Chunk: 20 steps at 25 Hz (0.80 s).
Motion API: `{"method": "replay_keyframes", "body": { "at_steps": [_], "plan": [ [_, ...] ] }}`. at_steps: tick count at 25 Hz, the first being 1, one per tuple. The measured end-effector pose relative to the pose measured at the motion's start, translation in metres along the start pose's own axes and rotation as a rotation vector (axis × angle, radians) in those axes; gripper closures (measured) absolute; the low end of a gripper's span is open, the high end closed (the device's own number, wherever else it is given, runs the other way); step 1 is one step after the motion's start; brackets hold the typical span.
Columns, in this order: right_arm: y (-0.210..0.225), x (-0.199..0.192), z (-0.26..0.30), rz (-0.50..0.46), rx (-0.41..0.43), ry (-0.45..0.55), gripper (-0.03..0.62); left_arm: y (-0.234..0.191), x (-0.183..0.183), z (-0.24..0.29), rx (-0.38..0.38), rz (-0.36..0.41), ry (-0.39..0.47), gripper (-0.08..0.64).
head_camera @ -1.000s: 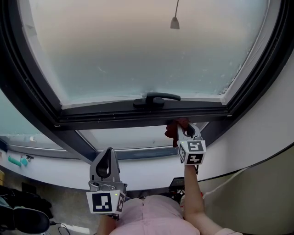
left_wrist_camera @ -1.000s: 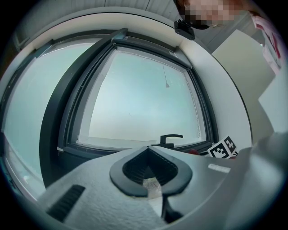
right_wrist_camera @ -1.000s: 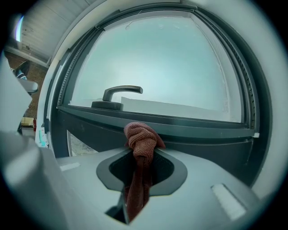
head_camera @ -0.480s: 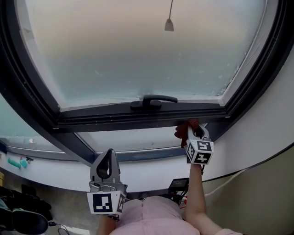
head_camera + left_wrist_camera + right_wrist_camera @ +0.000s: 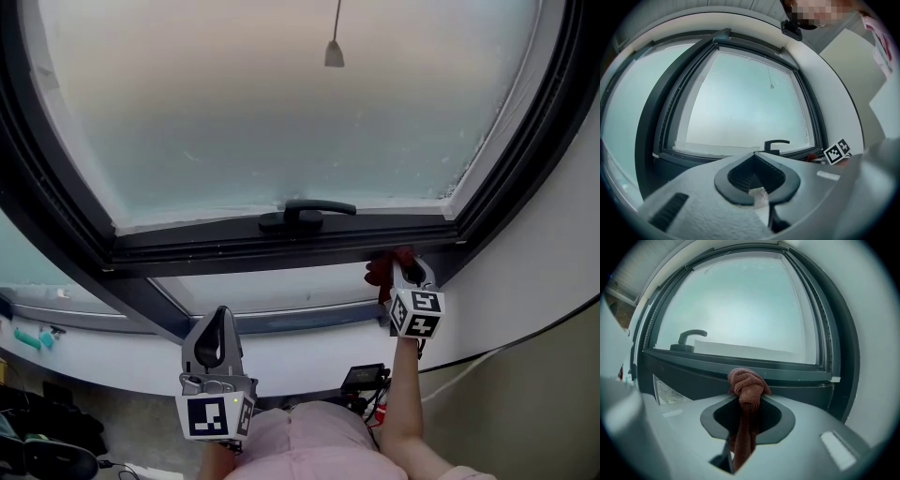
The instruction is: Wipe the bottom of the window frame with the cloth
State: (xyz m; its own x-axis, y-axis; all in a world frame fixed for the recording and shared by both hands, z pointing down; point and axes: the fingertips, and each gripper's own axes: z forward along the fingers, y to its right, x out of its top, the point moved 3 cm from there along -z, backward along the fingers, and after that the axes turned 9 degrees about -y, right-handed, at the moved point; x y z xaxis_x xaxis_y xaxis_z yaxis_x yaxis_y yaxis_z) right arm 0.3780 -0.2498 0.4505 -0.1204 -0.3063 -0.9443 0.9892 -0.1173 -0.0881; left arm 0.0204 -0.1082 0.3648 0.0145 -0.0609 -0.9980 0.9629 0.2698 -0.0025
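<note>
Cloth, reddish, runs lengthwise through pinching jaws of my right gripper, bunched end pointing far at bottom of window frame, right of handle. My left gripper sits near, jaws pressed together, empty.

The right gripper pinches a reddish-brown cloth, its bunched end against the dark window frame.

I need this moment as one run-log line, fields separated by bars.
right tongs: shut on red cloth | cloth: at bottom window frame, right end | left tongs: shut, empty, held low away from frame
</note>
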Motion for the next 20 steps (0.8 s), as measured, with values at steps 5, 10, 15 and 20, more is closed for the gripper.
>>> {"method": "replay_keyframes", "body": {
  "at_steps": [5, 10, 15, 20],
  "plan": [
    [0.016, 0.001, -0.002, -0.003, -0.049, -0.004, 0.514, -0.004, -0.001, 0.003, 0.007, -0.01, -0.001, 0.557],
    [0.059, -0.002, -0.005, 0.043, -0.152, -0.013, 0.514, -0.005, -0.001, 0.006, 0.001, -0.01, -0.004, 0.557],
    [0.09, -0.003, -0.007, 0.055, -0.219, -0.024, 0.515, -0.003, -0.001, 0.011, -0.016, -0.007, -0.009, 0.557],
    [0.112, -0.006, -0.007, 0.079, -0.265, -0.033, 0.515, -0.003, -0.001, 0.013, -0.019, -0.004, -0.007, 0.557]
  ]
}}
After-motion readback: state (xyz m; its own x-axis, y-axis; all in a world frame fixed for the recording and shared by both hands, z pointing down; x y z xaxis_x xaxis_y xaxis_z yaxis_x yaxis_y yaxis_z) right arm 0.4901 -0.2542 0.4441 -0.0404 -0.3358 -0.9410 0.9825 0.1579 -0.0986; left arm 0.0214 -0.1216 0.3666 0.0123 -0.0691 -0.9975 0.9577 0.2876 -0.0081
